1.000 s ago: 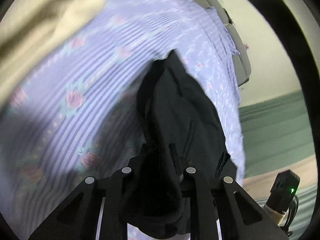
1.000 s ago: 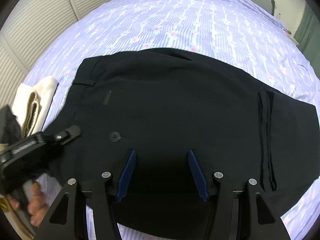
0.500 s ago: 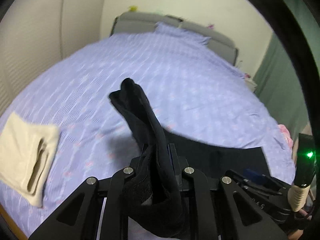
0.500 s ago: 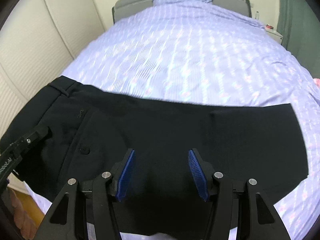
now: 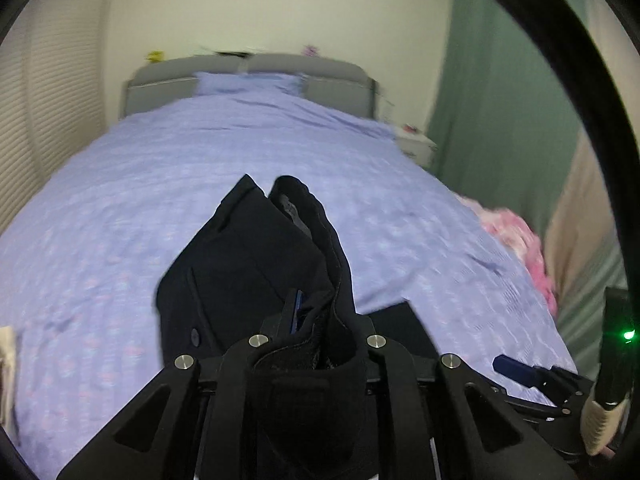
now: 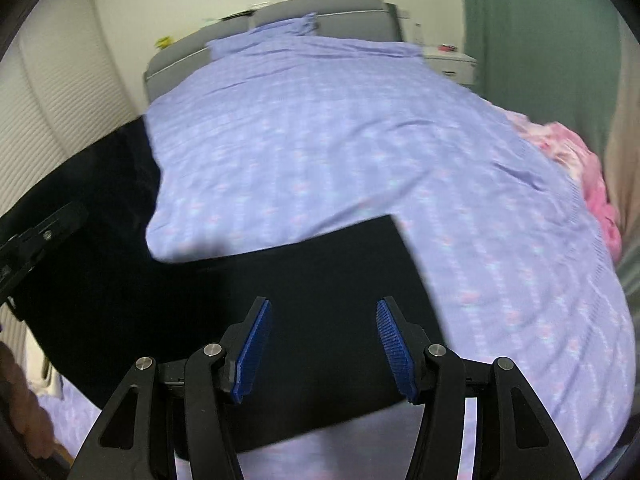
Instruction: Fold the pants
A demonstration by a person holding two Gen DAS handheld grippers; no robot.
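The black pants (image 5: 256,256) are bunched at one end in my left gripper (image 5: 312,316), which is shut on the cloth and holds it up above the bed. In the right wrist view the rest of the pants (image 6: 320,264) lies flat across the near part of the lilac bedsheet (image 6: 360,152). My right gripper (image 6: 324,340) hovers over that flat part, its blue pads (image 6: 256,344) well apart and nothing pinched between them. The left gripper (image 6: 36,240) shows at the left edge there. The right gripper's finger (image 5: 520,372) shows low on the right in the left wrist view.
A grey headboard (image 5: 256,68) and a pillow (image 5: 248,80) close the far end of the bed. A pink cloth (image 6: 588,168) lies on the right edge, with a green curtain (image 5: 500,100) and a white nightstand (image 6: 452,60) behind it. A cream folded cloth (image 5: 6,356) sits at far left.
Both grippers have swung up from looking down on the sheet and now face the headboard. The left one has carried its end of the pants up and to the right, away from the cream cloth.
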